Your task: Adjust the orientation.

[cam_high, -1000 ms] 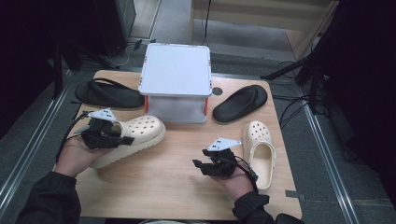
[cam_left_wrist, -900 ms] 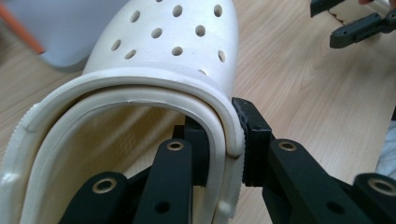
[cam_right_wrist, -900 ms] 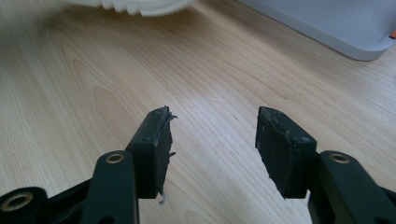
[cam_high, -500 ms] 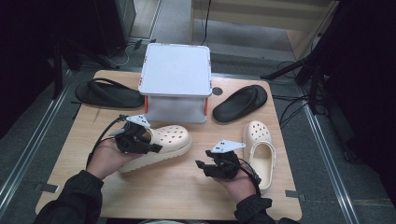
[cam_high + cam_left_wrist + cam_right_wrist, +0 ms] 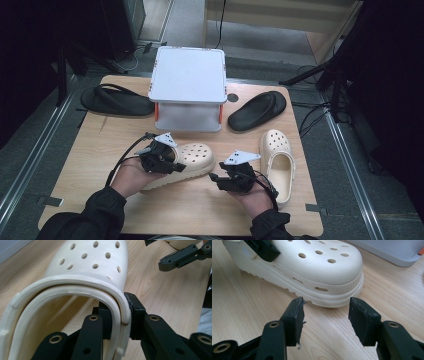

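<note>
Left gripper view: the clog [image 5: 87,270] is held by the left gripper [image 5: 120,315], whose jaws are closed on the thick rim of its heel opening, one jaw inside and one outside, with the long axis running straight ahead to the perforated toe. From the right gripper [image 5: 324,312], whose jaws are held wide and empty, the rounded toe lies just ahead and clear of the jaws, so this gripper is judged the nearer to that end. The clog is a smooth cream foam moulding with a ribbed sole edge, resting on the wooden table [image 5: 100,145].
</note>
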A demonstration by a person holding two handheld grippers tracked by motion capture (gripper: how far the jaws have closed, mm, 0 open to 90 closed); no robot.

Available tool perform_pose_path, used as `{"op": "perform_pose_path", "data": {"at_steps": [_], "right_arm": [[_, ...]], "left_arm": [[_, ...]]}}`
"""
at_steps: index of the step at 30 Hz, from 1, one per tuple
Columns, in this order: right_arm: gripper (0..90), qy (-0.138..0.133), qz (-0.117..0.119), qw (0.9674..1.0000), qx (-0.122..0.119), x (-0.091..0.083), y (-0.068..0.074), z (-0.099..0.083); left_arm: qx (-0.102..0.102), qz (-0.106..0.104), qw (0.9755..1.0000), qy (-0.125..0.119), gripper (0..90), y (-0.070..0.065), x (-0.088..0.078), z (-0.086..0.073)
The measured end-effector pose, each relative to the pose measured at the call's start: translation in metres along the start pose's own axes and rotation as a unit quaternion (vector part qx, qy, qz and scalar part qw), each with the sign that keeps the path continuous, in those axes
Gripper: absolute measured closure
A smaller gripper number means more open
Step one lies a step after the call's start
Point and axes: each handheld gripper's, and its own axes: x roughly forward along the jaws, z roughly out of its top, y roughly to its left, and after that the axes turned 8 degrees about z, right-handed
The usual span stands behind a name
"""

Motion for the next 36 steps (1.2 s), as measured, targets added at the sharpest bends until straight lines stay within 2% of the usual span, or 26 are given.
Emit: {"op": "perform_pose_path", "data": {"at_steps": [8,13,16,18,22,23,27,29,31,35,36], "right_arm": [[46.9,0.005,-0.001,1.0000,-0.002,0.003,-0.001,0.000],[46.5,0.002,-0.002,1.0000,0.001,0.004,0.000,0.001],[47.0,0.003,-0.001,1.0000,0.000,0.004,0.000,0.001],[49.3,0.004,0.001,1.0000,0.002,0.004,0.000,0.001],[51.8,0.004,0.000,1.0000,0.005,0.004,0.001,0.001],[55.1,0.002,0.003,1.0000,0.008,0.004,0.001,0.001],[60.6,0.001,0.011,0.9998,0.015,0.004,0.000,0.002],[68.2,0.006,0.017,0.9997,0.019,0.004,0.000,0.002],[70.6,0.007,0.022,0.9995,0.023,0.005,0.000,0.003],[76.4,0.007,0.025,0.9995,0.020,0.006,0.000,0.005],[81.0,0.009,0.028,0.9993,0.024,0.007,0.002,0.006]], "left_arm": [[0.012,0.003,0.9999,0.005,76.2,-0.001,0.004,-0.002],[0.006,-0.001,1.0000,0.004,66.3,0.001,0.001,-0.002],[0.010,-0.002,0.9999,0.009,60.5,0.003,-0.004,-0.003],[0.001,-0.003,1.0000,0.000,58.3,0.006,-0.013,-0.003],[0.000,-0.003,1.0000,-0.006,55.9,0.010,-0.024,-0.003],[0.002,-0.003,0.9999,-0.009,53.7,0.012,-0.031,-0.004],[0.003,0.003,0.9998,-0.021,54.5,0.016,-0.043,-0.006],[-0.004,0.008,0.9995,-0.029,58.7,0.026,-0.053,-0.009],[-0.014,0.008,0.9994,-0.029,64.5,0.033,-0.057,-0.012],[-0.017,0.014,0.9992,-0.033,73.7,0.044,-0.060,-0.017],[-0.020,0.015,0.9991,-0.034,77.1,0.047,-0.061,-0.018]]}}
